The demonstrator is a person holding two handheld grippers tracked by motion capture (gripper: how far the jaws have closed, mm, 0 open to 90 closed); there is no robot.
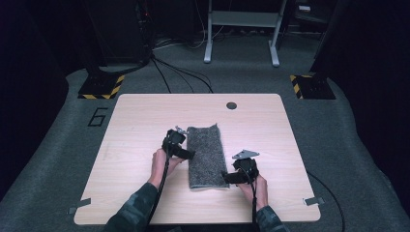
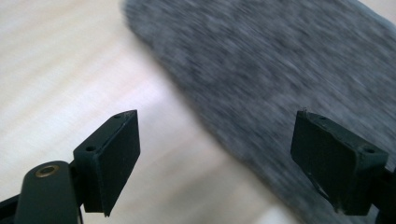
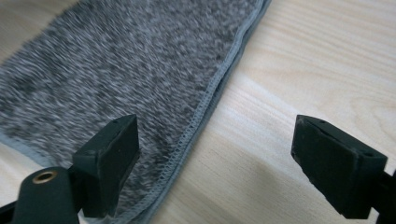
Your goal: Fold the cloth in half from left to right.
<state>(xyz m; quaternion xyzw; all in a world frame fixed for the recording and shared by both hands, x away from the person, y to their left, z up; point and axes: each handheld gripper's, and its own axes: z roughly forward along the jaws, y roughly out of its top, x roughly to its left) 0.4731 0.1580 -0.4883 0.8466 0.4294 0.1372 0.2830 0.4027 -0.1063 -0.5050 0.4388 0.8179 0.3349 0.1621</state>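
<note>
We see a grey towel [image 1: 206, 156] lying folded into a long narrow strip near the middle of the wooden table [image 1: 140, 121], running from the far side toward the person. The left gripper [image 1: 187, 155] sits at the towel's left long edge, about halfway along it, with the person's left hand [image 1: 160, 164] behind it. In the left gripper view its jaws stand wide apart with nothing between the pads; the towel's fuzzy grey surface [image 2: 280, 70] spreads out ahead and under the right-hand jaw, while bare table [image 2: 60, 70] lies under the other one. The picture there is blurred. The right gripper [image 1: 231, 177] is at the towel's near right corner, held by the right hand [image 1: 258, 189], its grey three-cornered plate [image 1: 245, 154] showing on top. In the right gripper view its jaws are likewise spread, empty, and the towel's stitched hem [image 3: 205, 107] runs between them, with the pile [image 3: 116, 65] ahead of the left-hand jaw and plain wood [image 3: 317, 60] ahead of the other. Neither set of pads presses on the cloth. A dark round grommet [image 1: 231, 105] sits near the table's far edge, well apart from the towel.
</note>
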